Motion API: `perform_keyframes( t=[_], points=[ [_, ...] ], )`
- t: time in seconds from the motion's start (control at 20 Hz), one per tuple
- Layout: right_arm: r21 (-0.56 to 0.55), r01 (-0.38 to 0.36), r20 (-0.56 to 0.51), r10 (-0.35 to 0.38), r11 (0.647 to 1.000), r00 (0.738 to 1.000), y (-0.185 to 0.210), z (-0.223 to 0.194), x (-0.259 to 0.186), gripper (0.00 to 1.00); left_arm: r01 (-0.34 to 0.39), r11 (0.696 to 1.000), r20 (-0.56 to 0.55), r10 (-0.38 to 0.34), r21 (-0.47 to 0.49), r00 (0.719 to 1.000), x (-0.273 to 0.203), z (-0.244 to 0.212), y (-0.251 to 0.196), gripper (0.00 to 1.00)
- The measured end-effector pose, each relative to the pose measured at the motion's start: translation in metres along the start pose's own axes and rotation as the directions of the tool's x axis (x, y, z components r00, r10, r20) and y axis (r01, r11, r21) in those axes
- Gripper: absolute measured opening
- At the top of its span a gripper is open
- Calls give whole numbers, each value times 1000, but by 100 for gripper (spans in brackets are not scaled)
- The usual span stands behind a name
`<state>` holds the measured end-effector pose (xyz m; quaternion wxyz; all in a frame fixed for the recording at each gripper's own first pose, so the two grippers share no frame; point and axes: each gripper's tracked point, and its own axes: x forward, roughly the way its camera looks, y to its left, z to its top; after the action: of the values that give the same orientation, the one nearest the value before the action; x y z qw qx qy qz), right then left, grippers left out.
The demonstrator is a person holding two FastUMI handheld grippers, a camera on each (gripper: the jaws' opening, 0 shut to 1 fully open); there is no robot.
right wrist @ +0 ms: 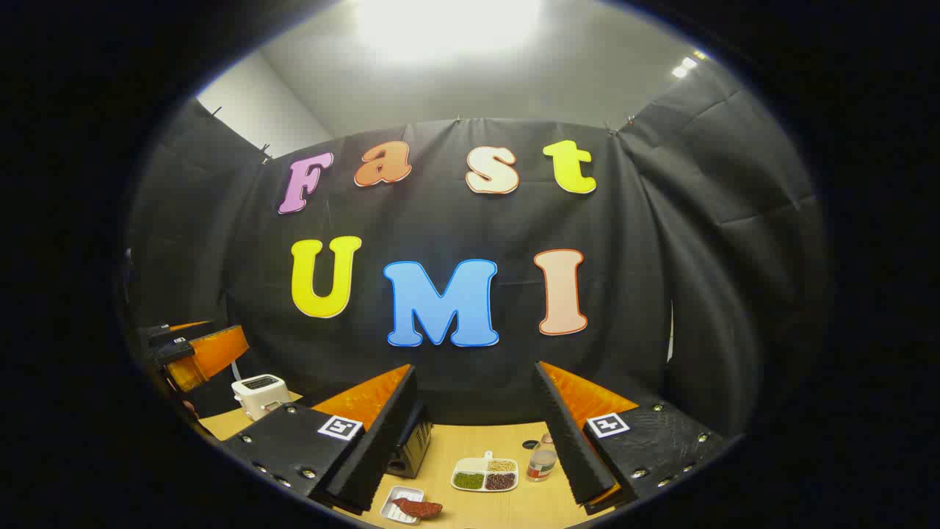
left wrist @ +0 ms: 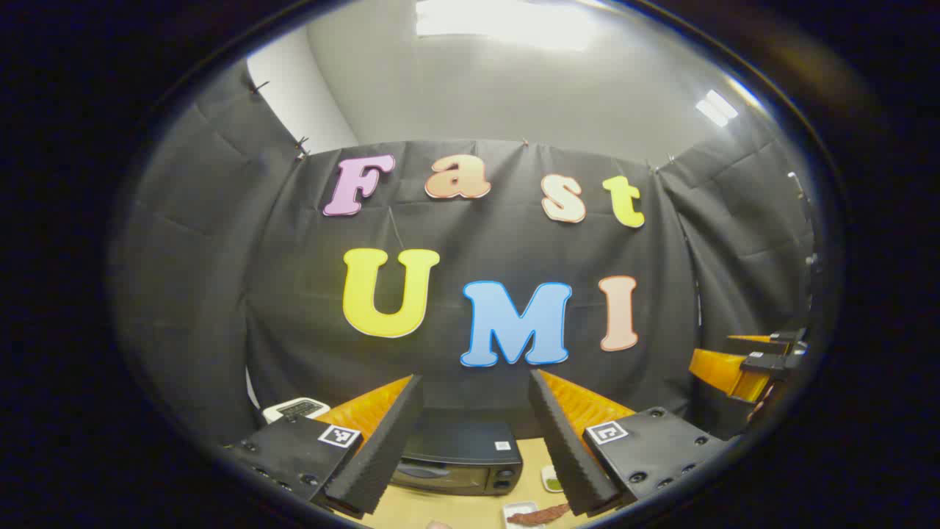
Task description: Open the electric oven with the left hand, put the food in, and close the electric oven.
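A black electric oven (left wrist: 459, 459) stands on the wooden table with its door closed, seen between my left gripper's fingers; its side shows in the right gripper view (right wrist: 411, 444). A reddish piece of food lies on a small white tray (left wrist: 530, 514) in front of it, also (right wrist: 411, 507). My left gripper (left wrist: 476, 411) is open, held well above and in front of the oven. My right gripper (right wrist: 476, 400) is open too, with nothing between its fingers. Each gripper also appears at the edge of the other's view (left wrist: 749, 364), (right wrist: 194, 353).
A white toaster (right wrist: 258, 393), also (left wrist: 296, 408), stands at the table's back left. A divided white dish of beans and grains (right wrist: 485, 474) and a small bottle (right wrist: 542, 459) sit right of the oven. The black cloth wall closes the back.
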<state>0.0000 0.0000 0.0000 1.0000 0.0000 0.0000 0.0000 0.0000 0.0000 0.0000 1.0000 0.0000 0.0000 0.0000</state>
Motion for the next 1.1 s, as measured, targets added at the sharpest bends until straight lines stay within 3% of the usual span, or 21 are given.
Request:
perform_keyframes(
  t=[0.2,0.6,0.95,1.1],
  points=[
    [25,-22,-25,23,999,999,2,-7,9,95,-11,1000,0,11,6,1000,2,-4,3,98],
    [42,43,-24,-42,998,999,21,-4,13,95,62,998,15,-62,-7,998,13,0,14,99],
    [71,84,-39,-81,994,996,19,-13,16,95,105,994,-12,-105,-27,994,33,-26,19,99],
    [75,96,-63,-91,993,994,16,-26,17,96,122,991,-73,-126,-59,989,53,-57,18,97]
  ],
)
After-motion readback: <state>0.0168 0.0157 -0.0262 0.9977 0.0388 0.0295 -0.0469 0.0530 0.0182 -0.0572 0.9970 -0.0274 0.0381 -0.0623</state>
